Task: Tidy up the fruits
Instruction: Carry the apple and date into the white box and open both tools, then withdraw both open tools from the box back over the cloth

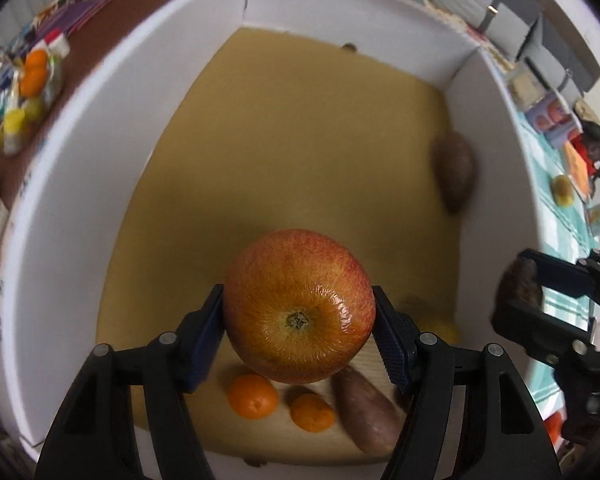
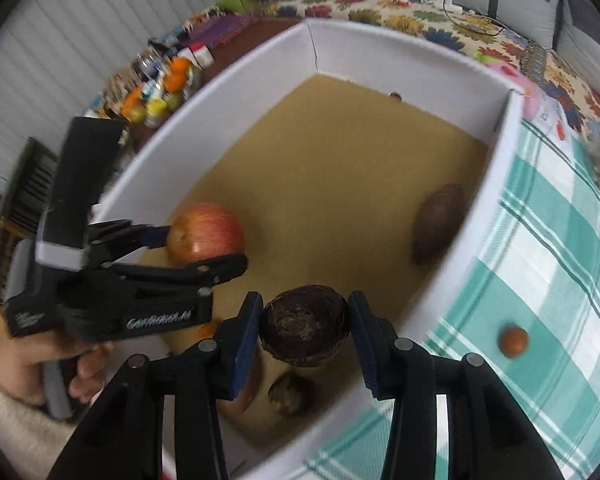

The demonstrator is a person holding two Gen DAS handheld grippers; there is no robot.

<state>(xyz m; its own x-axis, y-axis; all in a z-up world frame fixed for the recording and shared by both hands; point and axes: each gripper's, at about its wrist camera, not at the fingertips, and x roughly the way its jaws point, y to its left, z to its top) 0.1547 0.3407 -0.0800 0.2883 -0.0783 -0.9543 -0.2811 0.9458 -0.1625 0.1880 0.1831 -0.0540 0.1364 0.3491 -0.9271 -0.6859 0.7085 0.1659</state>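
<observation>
My left jaws clamp a red apple (image 1: 299, 306), my right jaws a dark beetroot (image 2: 305, 325); the left gripper (image 1: 300, 336) and right gripper (image 2: 304, 332) both point steeply down over the white box (image 1: 72, 184). On its tan floor I count two mandarins (image 1: 253, 396), two sweet potatoes (image 1: 453, 171) and one more beetroot (image 2: 291, 394). A hand (image 2: 50, 368) in a cream sleeve grips the left handle
</observation>
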